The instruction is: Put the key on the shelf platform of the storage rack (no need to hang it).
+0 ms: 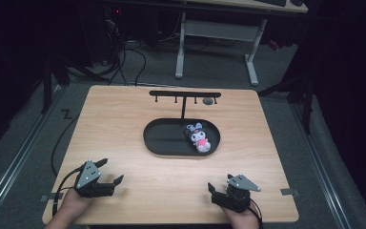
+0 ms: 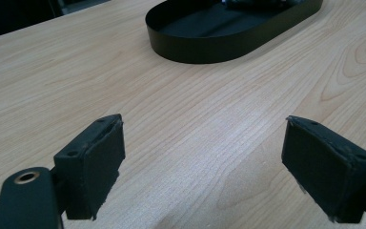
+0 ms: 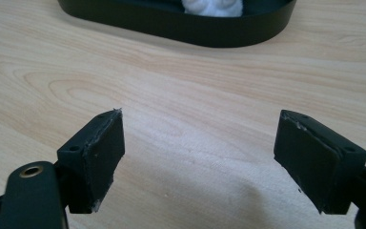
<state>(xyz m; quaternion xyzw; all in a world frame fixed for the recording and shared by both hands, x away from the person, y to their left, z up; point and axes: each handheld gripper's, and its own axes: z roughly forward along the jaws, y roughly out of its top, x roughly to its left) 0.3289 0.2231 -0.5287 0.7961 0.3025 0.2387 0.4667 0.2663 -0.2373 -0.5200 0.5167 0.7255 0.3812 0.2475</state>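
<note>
A small plush toy (image 1: pixel 198 137) with a dark head, white face and pink body lies in the right end of a black oval tray (image 1: pixel 162 143) at the table's middle. My left gripper (image 1: pixel 113 170) rests near the front left corner, open, with bare wood between its jaws (image 2: pixel 202 143). My right gripper (image 1: pixel 219 183) sits near the front right edge, also open and with nothing between its jaws (image 3: pixel 200 138). The tray's wall (image 2: pixel 205 47) lies ahead in the left gripper view. In the right gripper view the tray (image 3: pixel 171 26) shows the toy's white part (image 3: pixel 212 7) over its rim.
A black T-shaped rack (image 1: pixel 185 95) with small hooks rises behind the tray, with a grey round piece (image 1: pixel 208 100) by its right end. Light wood tabletop (image 1: pixel 124 119) stretches between the grippers and the tray. A white desk frame (image 1: pixel 217 43) stands on the floor beyond.
</note>
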